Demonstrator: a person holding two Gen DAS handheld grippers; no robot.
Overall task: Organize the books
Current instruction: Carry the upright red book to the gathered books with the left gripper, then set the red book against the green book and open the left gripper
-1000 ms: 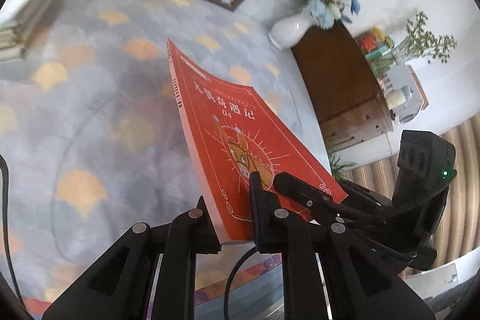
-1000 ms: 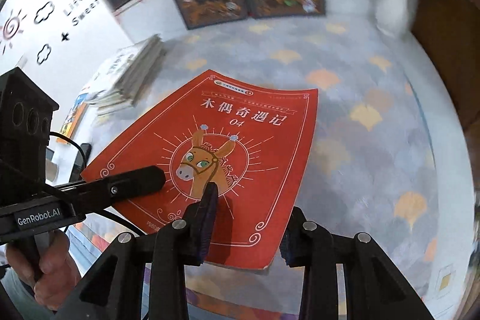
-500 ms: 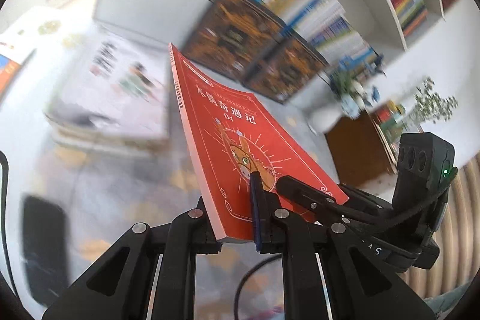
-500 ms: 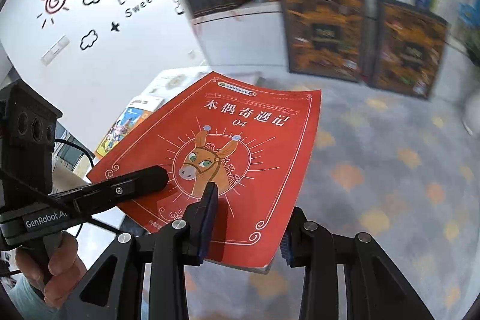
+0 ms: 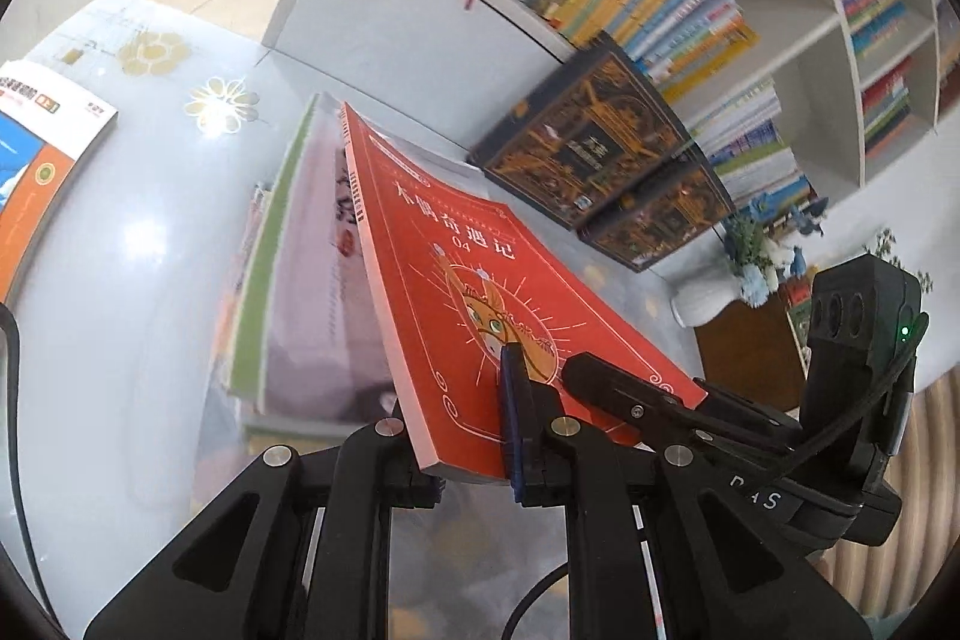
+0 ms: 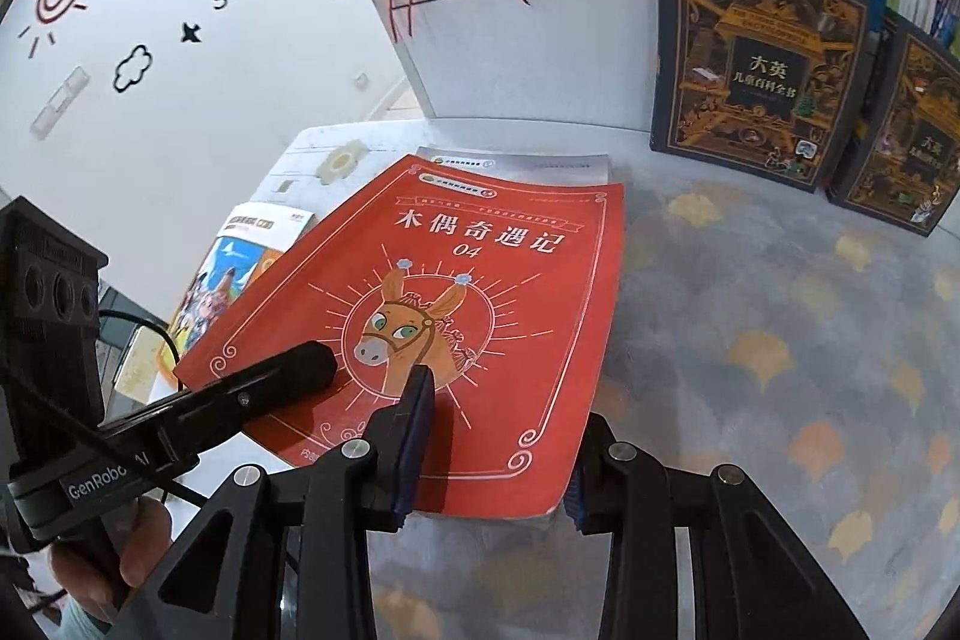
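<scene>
While both my left gripper and right gripper pinch the thin red paperback nearly closed at frame centre, uneven pulling could bend it.

Matte black plastic left tongs, silver pivot screws, blue pads; right tongs alike; white "GenRobo" lettering, green LED, black cable.

Grey tablecloth with yellow-orange fan pattern covering most of the table; bare glossy white tabletop at one end. Stack of books lying flat on it, colourful book flat near the edge, two dark ornate books upright against the bookshelf.
</scene>
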